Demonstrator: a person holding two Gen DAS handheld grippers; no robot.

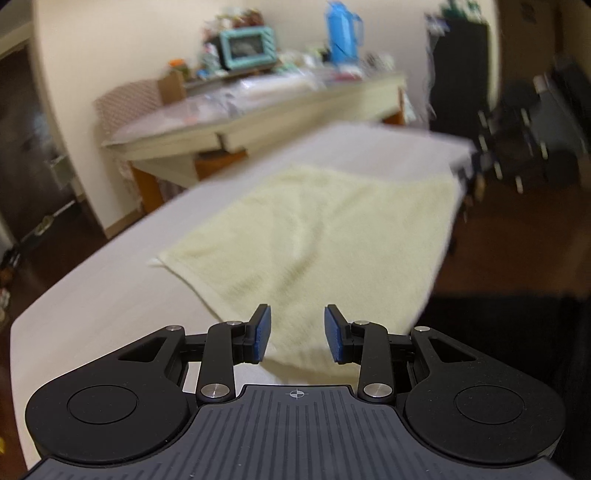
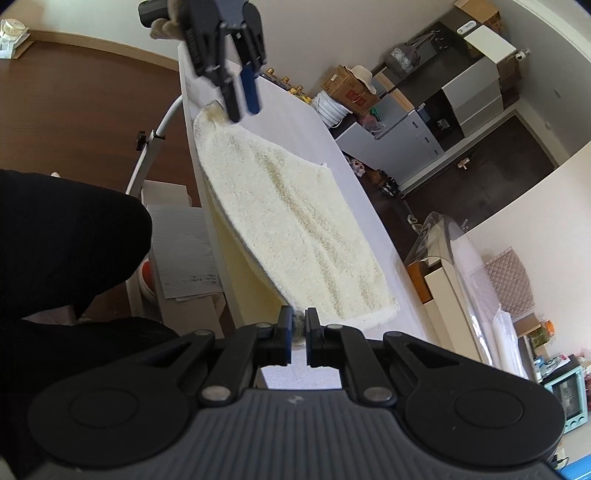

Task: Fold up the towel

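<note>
A pale yellow towel lies spread on a white table; it also shows in the right wrist view, with one long edge hanging over the table's side. My left gripper is open and empty, just above the towel's near corner; it shows in the right wrist view above the far corner. My right gripper is shut on the towel's near corner, pinched between its blue pads. In the left wrist view it is blurred at the towel's far right corner.
A cluttered side table with a teal oven and blue jug stands behind. The person's dark-clothed leg is beside the table. Papers, a cabinet and dark wooden floor surround it.
</note>
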